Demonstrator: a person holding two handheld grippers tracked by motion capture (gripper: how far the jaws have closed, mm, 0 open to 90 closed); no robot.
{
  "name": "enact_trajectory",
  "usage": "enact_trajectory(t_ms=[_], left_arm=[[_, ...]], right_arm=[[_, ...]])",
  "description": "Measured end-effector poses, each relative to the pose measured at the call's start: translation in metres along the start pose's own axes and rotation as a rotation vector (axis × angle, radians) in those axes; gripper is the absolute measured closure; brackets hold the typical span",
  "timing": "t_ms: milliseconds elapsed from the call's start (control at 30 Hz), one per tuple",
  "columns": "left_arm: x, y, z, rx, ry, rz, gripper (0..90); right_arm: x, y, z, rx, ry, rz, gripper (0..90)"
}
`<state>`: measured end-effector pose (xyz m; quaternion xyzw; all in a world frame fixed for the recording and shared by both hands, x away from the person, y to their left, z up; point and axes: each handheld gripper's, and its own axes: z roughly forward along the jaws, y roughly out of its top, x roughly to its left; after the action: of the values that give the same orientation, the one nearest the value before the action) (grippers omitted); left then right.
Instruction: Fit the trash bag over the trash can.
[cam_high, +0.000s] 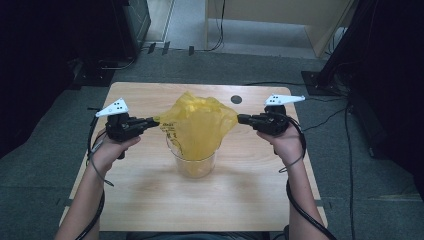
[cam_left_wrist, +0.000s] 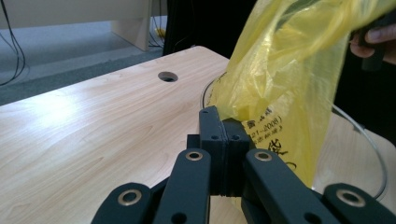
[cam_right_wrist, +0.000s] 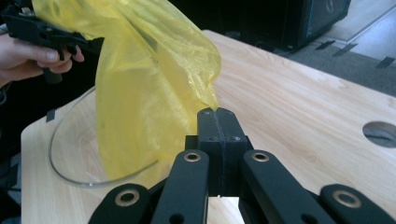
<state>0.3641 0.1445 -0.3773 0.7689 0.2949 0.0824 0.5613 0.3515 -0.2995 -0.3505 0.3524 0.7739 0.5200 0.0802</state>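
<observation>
Two pairs of tongs at work, both clenched on opposite edges of one thin translucent yellow plastic bag (cam_high: 199, 126). Left tongs (cam_high: 154, 120) pinch the edge with black printed lettering; right tongs (cam_high: 241, 118) pinch a bare corner, with only a sliver of film showing past the tips in the right gripper view. Bag hangs stretched between them above the light wooden desk (cam_high: 150, 195), its lower part sunk into a clear round plastic tub (cam_high: 195, 164) standing mid-desk.

Risks, as judged from this:
- Film is slick and thin. The right-hand bite looks shallow, so more outward pull could slip the corner free and the mouth would collapse.
- Pulling harder apart may stretch or tear the film at either pinch.
- Tub looks light. If the bag drags on the rim while being lifted or spread, the tub could tip or skid across the desk.
- Uneven pull would skew the bag, leaving it bunched on one side of the rim rather than lining it.
</observation>
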Motion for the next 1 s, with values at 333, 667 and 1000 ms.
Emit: enact_trajectory(t_ms=[333, 667, 1000], left_arm=[[-0.007, 0.003, 0.003, -0.019, -0.039, 0.027, 66.1], [-0.028, 0.022, -0.006, -0.070, -0.059, 0.115, 46.9], [-0.027, 0.036, 0.001, -0.082, -0.062, 0.126, 49.1]], right_arm=[[-0.001, -0.003, -0.008, 0.005, 0.042, -0.036, 67.6], [0.028, 0.015, -0.014, -0.126, 0.080, -0.216, 48.7], [0.030, 0.017, 0.012, -0.097, 0.091, -0.274, 53.9]])
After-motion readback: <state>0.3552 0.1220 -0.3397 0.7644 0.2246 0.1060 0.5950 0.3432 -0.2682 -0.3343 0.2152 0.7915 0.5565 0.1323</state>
